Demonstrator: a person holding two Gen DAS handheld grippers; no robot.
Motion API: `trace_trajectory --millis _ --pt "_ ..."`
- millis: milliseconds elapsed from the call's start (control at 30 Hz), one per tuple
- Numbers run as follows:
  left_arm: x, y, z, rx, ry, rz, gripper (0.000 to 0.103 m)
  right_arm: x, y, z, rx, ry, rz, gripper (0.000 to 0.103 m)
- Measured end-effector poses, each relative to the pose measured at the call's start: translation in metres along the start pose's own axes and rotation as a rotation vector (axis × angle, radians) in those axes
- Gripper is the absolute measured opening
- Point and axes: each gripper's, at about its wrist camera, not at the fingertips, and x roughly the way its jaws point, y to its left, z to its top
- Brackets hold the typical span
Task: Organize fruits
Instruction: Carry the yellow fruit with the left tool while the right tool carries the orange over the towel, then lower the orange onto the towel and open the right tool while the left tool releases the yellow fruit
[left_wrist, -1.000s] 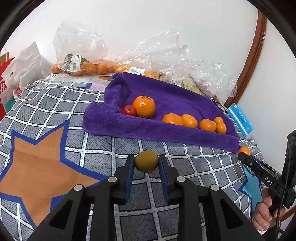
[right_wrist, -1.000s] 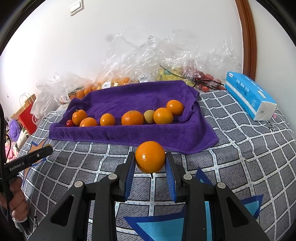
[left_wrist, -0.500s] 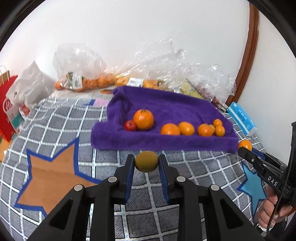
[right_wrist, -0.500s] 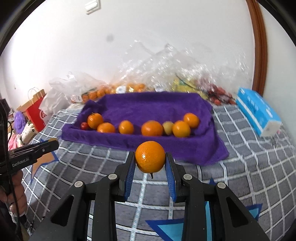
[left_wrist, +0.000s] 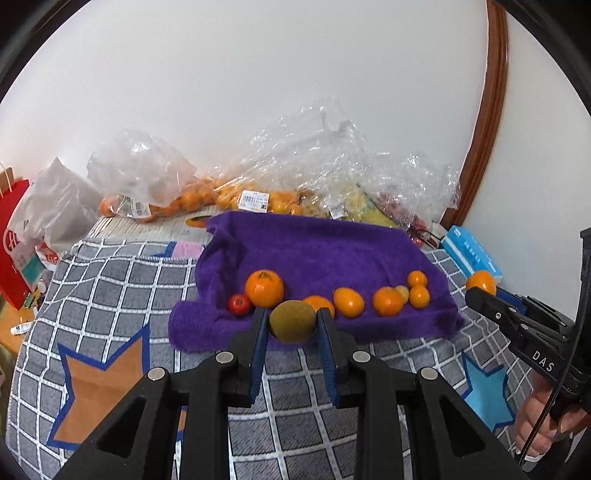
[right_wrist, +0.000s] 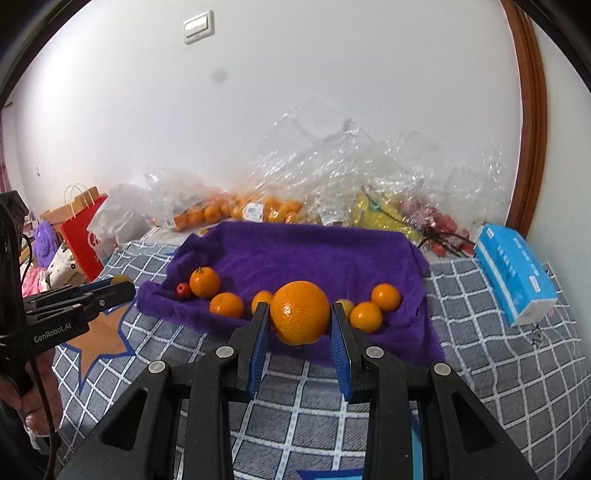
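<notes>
the left tool (left_wrist: 291, 321) is closed on a greenish-brown kiwi (left_wrist: 292, 320), pinched between its blue pads, held above the near edge of the purple towel (left_wrist: 314, 243). the right tool (right_wrist: 300, 323) grips a large orange (right_wrist: 300, 312) the same way, in front of the row of small oranges (right_wrist: 365, 316) lying on the towel. the towel rests on a checked blanket (right_wrist: 498, 354).

My left wrist camera looks forward along its fingers from low over the checked blanket (left_wrist: 122, 280), toward the purple towel (left_wrist: 314, 247) and the white wall, close to the towel's near edge. My right wrist camera faces the same way from further right. Both share the towel (right_wrist: 317, 254), the fruit row, the plastic bags (right_wrist: 332, 177), and each catches the other gripper at its edge.
</notes>
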Motion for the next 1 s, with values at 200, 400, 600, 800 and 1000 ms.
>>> trace_trajectory --millis 200,400,600,800,1000 --pt "0.004 0.001 0.018 -0.007 -0.010 0.014 0.025 0.001 -0.005 0.013 0.001 -0.027 0.000 0.032" --pt "0.012 0.000 0.037 -0.002 -0.030 0.023 0.025 0.010 -0.008 0.029 0.009 -0.040 -0.002 0.032" --pt "0.029 -0.003 0.053 -0.028 -0.023 0.000 0.025 0.026 -0.009 0.043 0.008 -0.039 -0.002 0.032" --pt "0.049 -0.007 0.062 -0.040 -0.006 -0.013 0.025 0.043 -0.019 0.058 0.026 -0.037 -0.006 0.032" --pt "0.074 -0.009 0.068 -0.041 0.026 -0.015 0.025 0.062 -0.031 0.064 0.048 -0.017 -0.013 0.032"
